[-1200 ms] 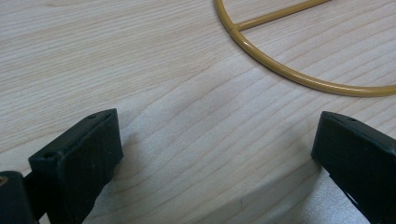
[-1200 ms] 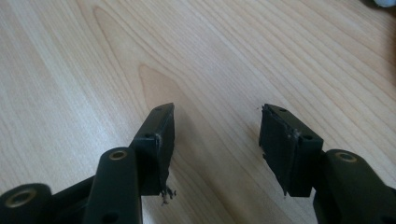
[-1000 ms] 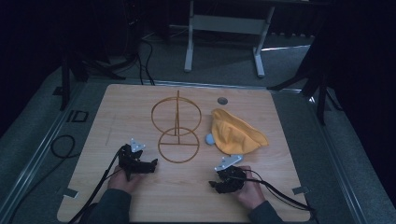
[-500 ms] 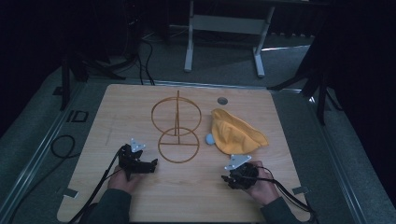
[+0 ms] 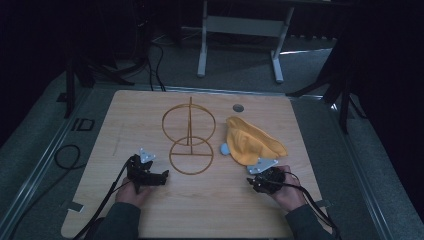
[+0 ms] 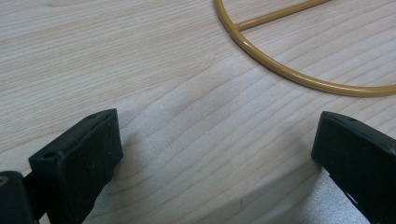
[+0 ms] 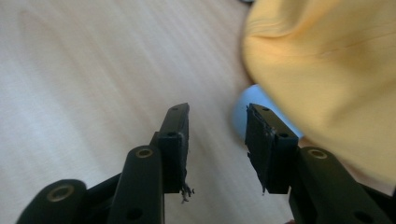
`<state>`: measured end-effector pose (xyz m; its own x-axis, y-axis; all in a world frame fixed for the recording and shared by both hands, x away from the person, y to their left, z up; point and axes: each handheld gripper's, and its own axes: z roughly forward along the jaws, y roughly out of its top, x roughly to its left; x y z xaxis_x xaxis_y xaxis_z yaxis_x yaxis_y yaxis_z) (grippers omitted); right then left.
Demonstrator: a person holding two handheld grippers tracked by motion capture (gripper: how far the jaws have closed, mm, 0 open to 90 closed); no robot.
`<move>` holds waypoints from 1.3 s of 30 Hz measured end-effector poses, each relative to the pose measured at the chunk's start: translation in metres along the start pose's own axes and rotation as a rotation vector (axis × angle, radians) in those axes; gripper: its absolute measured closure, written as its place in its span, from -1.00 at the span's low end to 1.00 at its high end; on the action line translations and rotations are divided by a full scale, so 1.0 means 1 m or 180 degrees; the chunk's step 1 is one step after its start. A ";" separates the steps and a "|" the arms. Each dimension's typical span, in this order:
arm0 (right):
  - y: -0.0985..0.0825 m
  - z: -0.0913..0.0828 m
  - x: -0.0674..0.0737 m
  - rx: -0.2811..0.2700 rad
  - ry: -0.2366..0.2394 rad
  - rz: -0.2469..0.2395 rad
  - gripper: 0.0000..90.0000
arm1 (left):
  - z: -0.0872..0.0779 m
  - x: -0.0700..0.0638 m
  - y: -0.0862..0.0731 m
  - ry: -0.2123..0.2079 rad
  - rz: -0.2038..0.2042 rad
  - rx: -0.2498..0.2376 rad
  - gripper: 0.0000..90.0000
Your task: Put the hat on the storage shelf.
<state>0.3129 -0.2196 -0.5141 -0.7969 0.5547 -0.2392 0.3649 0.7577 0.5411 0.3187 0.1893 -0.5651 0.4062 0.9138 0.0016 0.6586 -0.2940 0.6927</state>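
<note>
Since the earlier frame, our right claw (image 5: 256, 182) has slid rightward along the near edge of the worktop (image 5: 150, 107), its jaws closing partway with nothing between them. Now they stand part open, just short of one soft, crumpled yellow cloth (image 5: 250, 142) that lies right of centre, over a small pale-blue disc (image 7: 245, 109). Our left claw (image 5: 162, 176) gapes wide and empty over pale wood grain, near one stand of thin yellow wire (image 5: 189, 142) with two rings and a straight post.
</note>
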 end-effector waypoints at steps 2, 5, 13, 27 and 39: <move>0.000 0.002 -0.004 -0.0023 -0.0017 0.0017 0.27 | 0.000 0.000 0.000 -0.0001 0.0000 0.0000 -0.96; 0.002 0.005 -0.008 -0.0034 -0.0064 -0.0016 0.25 | 0.000 0.000 0.000 0.0000 0.0000 0.0000 -0.96; 0.001 0.020 -0.020 0.0058 -0.0021 0.0003 0.22 | 0.000 0.000 0.000 -0.0001 0.0000 0.0001 -0.96; 0.002 0.035 -0.031 0.0179 0.0112 0.0093 0.21 | 0.000 0.000 0.000 -0.0002 -0.0001 -0.0003 -0.96; 0.008 0.035 -0.039 0.0147 0.0084 0.0193 0.82 | 0.000 0.000 0.000 -0.0002 0.0001 -0.0002 -0.96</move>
<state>0.3638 -0.2231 -0.5282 -0.7850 0.5911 -0.1855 0.4341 0.7384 0.5162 0.3187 0.1893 -0.5651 0.4068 0.9135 0.0013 0.6581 -0.2940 0.6931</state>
